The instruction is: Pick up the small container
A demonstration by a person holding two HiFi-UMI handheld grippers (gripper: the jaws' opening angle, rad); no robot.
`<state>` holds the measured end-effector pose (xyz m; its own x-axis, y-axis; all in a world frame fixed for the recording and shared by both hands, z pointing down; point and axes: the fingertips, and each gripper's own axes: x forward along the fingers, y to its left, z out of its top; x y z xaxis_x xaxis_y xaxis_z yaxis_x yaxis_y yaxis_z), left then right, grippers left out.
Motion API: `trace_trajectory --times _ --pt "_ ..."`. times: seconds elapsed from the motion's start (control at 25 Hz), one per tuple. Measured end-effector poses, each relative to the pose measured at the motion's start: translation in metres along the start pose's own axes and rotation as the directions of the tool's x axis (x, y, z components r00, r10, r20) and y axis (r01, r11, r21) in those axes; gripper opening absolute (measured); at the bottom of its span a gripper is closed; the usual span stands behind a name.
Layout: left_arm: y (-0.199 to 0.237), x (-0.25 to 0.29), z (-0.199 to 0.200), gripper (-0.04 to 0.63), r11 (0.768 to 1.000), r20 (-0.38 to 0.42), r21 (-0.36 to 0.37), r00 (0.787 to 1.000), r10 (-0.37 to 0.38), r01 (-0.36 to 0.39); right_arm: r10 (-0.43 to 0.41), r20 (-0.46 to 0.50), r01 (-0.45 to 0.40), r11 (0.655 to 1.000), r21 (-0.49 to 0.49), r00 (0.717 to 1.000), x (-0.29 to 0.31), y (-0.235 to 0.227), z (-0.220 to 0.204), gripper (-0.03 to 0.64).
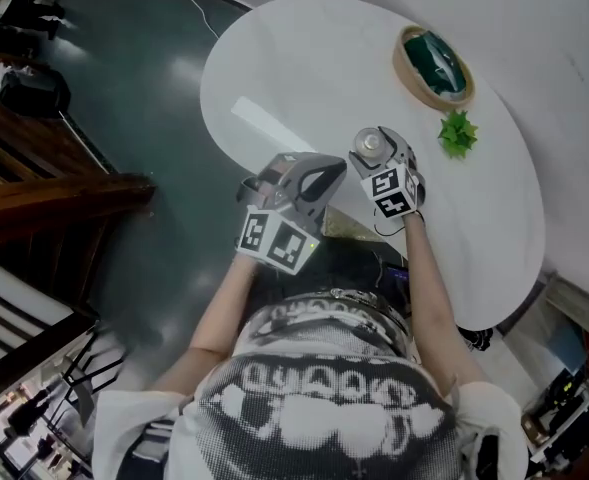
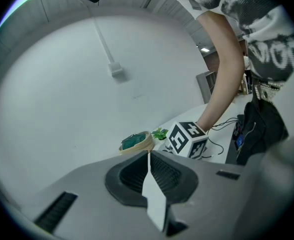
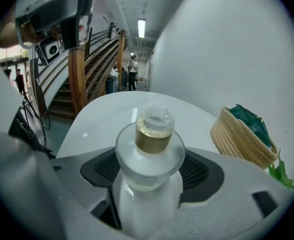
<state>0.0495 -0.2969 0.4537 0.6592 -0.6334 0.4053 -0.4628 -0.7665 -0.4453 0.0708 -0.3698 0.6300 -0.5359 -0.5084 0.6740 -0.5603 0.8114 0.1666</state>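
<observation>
White oval counter (image 1: pixel 274 58), with a woven basket (image 1: pixel 432 65) and a small plant (image 1: pixel 458 133) at its far side. Left tool (image 2: pixel 149 176): jaws together, empty. Right tool (image 1: pixel 374 158): jaws wide, pads flanking but not pressing the small container (image 3: pixel 154 134), apparently standing on the counter. Approach done; closing and lifting remain.
</observation>
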Motion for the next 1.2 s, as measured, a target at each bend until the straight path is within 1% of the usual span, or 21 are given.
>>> trace_trajectory --times 0.32,0.52,0.68,0.96,1.2 --pt "0.003 -0.005 -0.007 0.014 1.000 -0.015 -0.005 1.000 0.005 -0.005 0.012 -0.005 -0.012 0.998 0.065 1.000 0.013 0.001 -0.001 0.342" --pt "0.004 -0.010 -0.012 0.014 1.000 -0.020 -0.009 1.000 0.003 -0.003 -0.010 -0.004 0.010 0.995 0.101 1.000 0.012 0.000 -0.002 0.338" --pt "0.004 -0.015 -0.014 0.014 1.000 -0.014 -0.005 1.000 -0.005 0.005 -0.033 -0.002 0.033 0.995 0.099 0.999 0.006 0.004 0.001 0.337" --pt "0.004 -0.025 -0.018 0.014 1.000 0.001 0.002 1.000 -0.028 0.028 -0.060 0.040 0.056 0.993 0.104 0.997 -0.012 0.015 0.023 0.337" --pt "0.001 -0.035 -0.021 0.014 0.998 0.028 0.021 0.998 -0.059 0.059 -0.096 0.062 0.090 0.991 0.100 0.993 -0.035 0.024 0.041 0.337"
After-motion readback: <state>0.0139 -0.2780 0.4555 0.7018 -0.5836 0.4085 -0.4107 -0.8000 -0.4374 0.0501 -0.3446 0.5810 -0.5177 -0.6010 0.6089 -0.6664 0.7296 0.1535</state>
